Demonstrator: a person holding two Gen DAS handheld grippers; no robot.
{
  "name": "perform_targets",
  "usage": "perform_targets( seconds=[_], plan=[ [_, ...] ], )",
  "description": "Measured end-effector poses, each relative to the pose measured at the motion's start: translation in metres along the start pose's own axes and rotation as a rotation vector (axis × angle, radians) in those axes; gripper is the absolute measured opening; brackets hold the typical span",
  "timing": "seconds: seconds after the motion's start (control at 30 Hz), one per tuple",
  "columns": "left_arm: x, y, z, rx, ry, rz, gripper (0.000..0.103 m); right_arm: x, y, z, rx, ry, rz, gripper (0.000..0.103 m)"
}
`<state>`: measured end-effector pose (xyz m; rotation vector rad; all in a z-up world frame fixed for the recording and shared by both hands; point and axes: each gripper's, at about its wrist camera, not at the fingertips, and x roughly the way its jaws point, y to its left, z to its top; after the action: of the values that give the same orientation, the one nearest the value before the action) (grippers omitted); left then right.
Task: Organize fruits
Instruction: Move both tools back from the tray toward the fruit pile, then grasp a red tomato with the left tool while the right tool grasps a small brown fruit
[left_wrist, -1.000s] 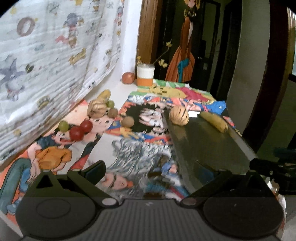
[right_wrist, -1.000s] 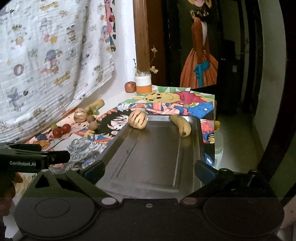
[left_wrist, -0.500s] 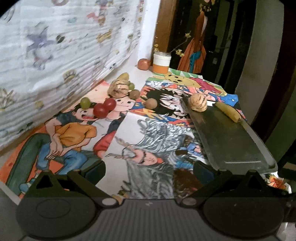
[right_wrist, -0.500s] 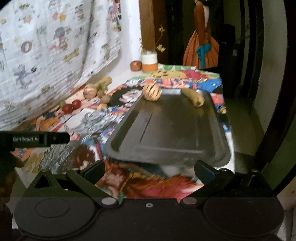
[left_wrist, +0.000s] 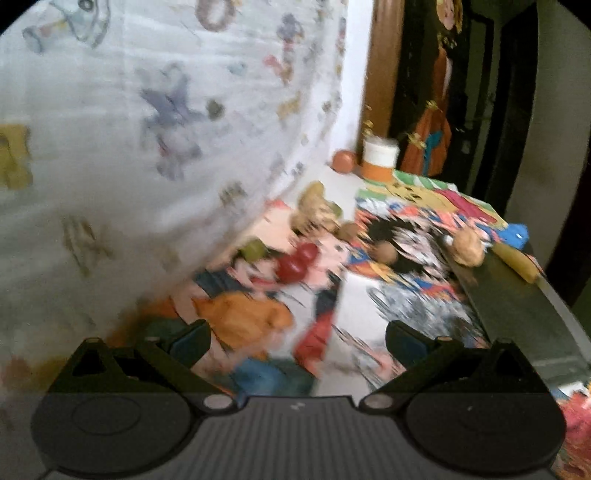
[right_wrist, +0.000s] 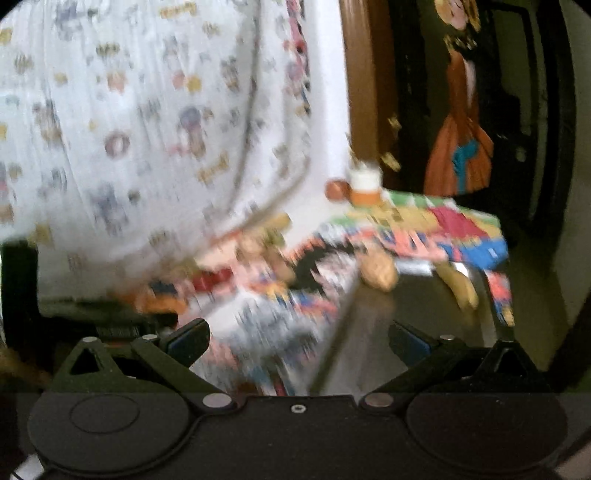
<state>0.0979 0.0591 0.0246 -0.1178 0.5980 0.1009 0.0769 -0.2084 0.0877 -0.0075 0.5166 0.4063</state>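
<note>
Both views are blurred by motion. A dark metal tray (left_wrist: 517, 306) lies on the right of the cartoon-print cloth and holds a striped round fruit (left_wrist: 468, 246) and a banana (left_wrist: 517, 260) at its far end. Loose fruit lies left of it: two red fruits (left_wrist: 297, 260), a green one (left_wrist: 255, 249), a brown one (left_wrist: 386, 252), and a pale cluster (left_wrist: 314, 210) further back. My left gripper (left_wrist: 297, 339) is open and empty above the cloth. My right gripper (right_wrist: 299, 339) is open and empty near the tray's (right_wrist: 406, 325) near left edge.
A patterned white sheet (left_wrist: 147, 129) hangs along the left. A white and orange jar (left_wrist: 379, 158) and a red round fruit (left_wrist: 343, 161) stand at the far end. The table edge drops off on the right. The left gripper's body (right_wrist: 92, 317) shows at the right view's left.
Both grippers have swung left towards the hanging sheet. The tray and loose fruit have shifted right in both views. Both stay open and empty.
</note>
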Motion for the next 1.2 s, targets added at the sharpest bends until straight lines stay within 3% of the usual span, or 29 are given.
perform_targets(
  seconds=[0.27,0.6,0.73,0.87,0.93,1.2],
  plan=[
    [0.017,0.019,0.024,0.022,-0.036,-0.011,0.103,0.067,0.013,0.046,0.01,-0.002,0.059,0.103],
    [0.055,0.009,0.024,0.103,0.001,-0.052,0.103,0.163,0.007,0.053,-0.031,0.104,0.139,0.102],
    [0.072,0.007,0.026,0.095,0.019,-0.036,0.103,0.195,0.006,0.049,-0.086,0.14,0.142,0.095],
    [0.086,0.008,0.03,0.06,0.031,-0.026,0.1,0.222,-0.003,0.044,-0.063,0.184,0.15,0.085],
    [0.092,0.008,0.032,0.049,0.033,-0.028,0.096,0.231,-0.005,0.042,-0.067,0.192,0.15,0.078],
    [0.109,0.002,0.034,0.054,0.05,-0.034,0.081,0.248,-0.002,0.034,-0.121,0.202,0.13,0.067]
  ],
)
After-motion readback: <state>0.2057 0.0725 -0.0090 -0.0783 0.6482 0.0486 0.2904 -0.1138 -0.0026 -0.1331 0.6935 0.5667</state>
